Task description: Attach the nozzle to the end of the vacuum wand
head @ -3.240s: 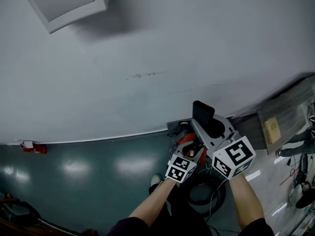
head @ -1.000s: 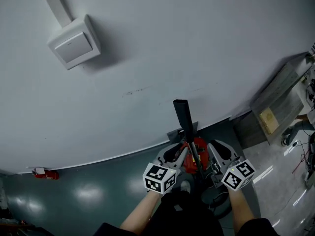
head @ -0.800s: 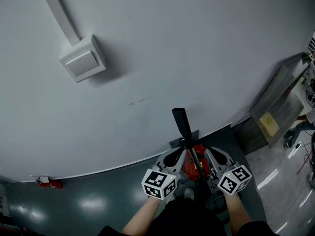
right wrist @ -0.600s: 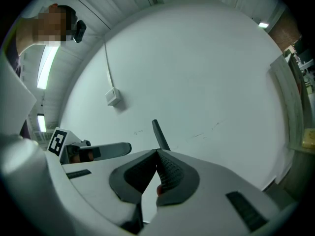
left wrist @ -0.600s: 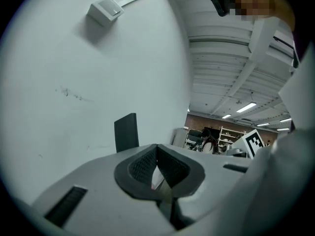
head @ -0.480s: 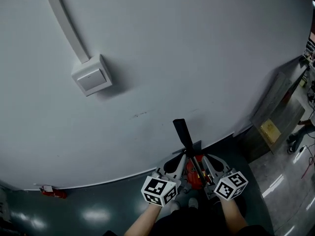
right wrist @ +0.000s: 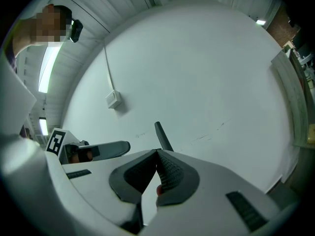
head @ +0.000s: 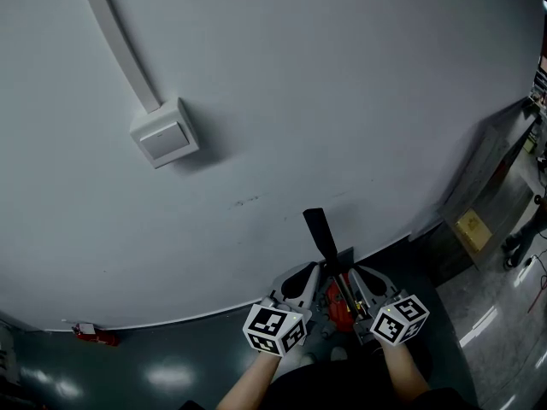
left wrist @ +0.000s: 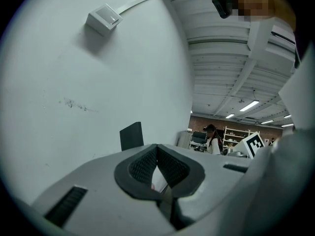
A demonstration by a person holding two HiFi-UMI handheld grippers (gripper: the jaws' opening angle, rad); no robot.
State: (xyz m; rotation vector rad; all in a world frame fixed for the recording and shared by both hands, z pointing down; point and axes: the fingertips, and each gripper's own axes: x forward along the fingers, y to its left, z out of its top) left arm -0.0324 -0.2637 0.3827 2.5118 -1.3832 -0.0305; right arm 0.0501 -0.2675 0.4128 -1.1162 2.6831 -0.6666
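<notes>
Head view: the left gripper (head: 309,269) and right gripper (head: 355,272) sit side by side at the near edge. The black nozzle (head: 320,233) pokes up between them, out past both tips, against the pale wall (head: 342,101).

Left gripper view: the jaws are pressed together at the tips with none of the nozzle (left wrist: 131,135) between them. It's just beyond, a bit left.

Right gripper view: same deal, tips touching, and the nozzle (right wrist: 163,137) stands right behind them.
</notes>
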